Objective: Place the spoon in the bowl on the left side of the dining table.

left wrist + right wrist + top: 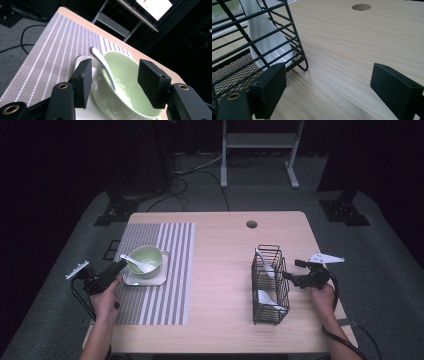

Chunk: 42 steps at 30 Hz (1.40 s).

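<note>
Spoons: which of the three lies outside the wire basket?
The spoon in the green bowl, at the left claw; the other two spoons sit in the wire basket.

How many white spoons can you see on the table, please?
3: one spoon resting in the green bowl, two inside the black wire basket; more might be hidden there.

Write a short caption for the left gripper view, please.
Open fingers of the left gripper frame a green bowl with a white spoon resting inside.
</note>
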Motion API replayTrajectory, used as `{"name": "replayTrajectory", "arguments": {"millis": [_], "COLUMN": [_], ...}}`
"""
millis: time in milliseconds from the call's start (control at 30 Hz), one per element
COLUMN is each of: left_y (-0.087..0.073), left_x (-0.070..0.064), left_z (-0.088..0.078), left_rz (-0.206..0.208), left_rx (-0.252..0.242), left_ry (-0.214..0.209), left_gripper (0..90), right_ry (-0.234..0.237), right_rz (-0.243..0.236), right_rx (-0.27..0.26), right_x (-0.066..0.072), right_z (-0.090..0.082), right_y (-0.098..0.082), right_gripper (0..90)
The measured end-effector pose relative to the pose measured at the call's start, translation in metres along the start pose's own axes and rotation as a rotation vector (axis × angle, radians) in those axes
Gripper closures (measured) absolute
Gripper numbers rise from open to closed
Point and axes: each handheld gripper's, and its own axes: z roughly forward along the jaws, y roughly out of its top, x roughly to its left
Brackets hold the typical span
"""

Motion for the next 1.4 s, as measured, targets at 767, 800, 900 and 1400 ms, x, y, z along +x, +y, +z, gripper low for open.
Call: {"name": "replayTrajectory", "arguments": {"millis": [767, 800, 900, 1400], "left_y": [-0.008, -0.008, -0.009, -0.019], "left_x": [-0.036, -0.038, -0.043, -0.059], "left_z": [-0.005, -0.005, -0.004, -0.001], "left_rz": [0.060, 0.067, 0.085, 0.155], "left_rx": [0.044, 0.048, 0.054, 0.089], "left_ry": [-0.068, -0.072, -0.080, -0.089], "left_gripper": [25.7, 25.3, 25.1, 19.2], "right_ry": [0.003, 0.003, 0.003, 0.003], "right_rz": [0.000, 0.000, 0.001, 0.001], "right_rx": [0.002, 0.002, 0.001, 0.001], "right_x": [0.000, 0.000, 0.000, 0.000], "right_z": [0.000, 0.000, 0.000, 0.000], "right_y": [0.000, 0.000, 0.000, 0.000], "right_gripper": [12.3, 12.3, 12.3, 12.3]}}
